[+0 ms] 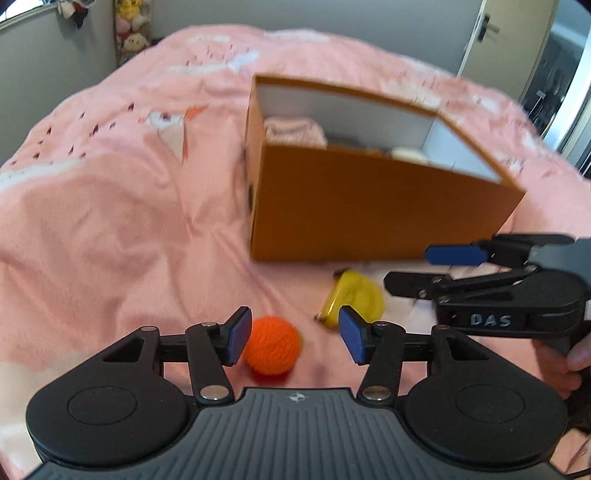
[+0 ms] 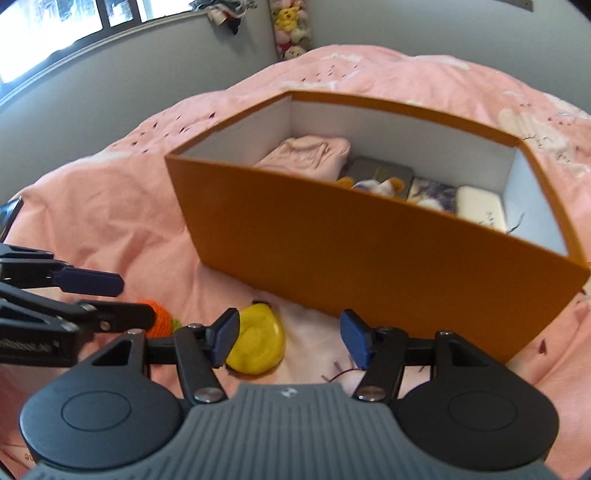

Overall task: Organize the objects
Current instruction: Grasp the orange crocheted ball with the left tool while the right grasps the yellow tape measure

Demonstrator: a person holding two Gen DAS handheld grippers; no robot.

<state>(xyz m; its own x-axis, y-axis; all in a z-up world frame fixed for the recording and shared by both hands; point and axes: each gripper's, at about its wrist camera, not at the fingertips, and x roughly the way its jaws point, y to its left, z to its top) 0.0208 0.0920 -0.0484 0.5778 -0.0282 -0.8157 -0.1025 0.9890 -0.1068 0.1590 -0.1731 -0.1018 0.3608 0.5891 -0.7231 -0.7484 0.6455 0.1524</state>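
An orange knitted ball [image 1: 272, 344] lies on the pink bedspread, just ahead of my open left gripper [image 1: 294, 338], close to its left finger. A yellow soft toy [image 1: 357, 298] lies right of it, in front of an orange box [image 1: 369, 206]. My right gripper [image 1: 410, 267] comes in from the right, open, above the yellow toy. In the right wrist view the right gripper [image 2: 290, 341] is open with the yellow toy [image 2: 258, 345] by its left finger. The box [image 2: 369, 243] holds a pink cloth [image 2: 306, 153], a tin, a plush and a white case.
The pink bedspread [image 1: 110, 221] covers the whole bed. Plush toys [image 2: 291, 26] hang on the grey wall at the bed's far corner. A window [image 2: 48, 33] is at the upper left of the right wrist view. A doorway [image 1: 554, 74] is at the far right.
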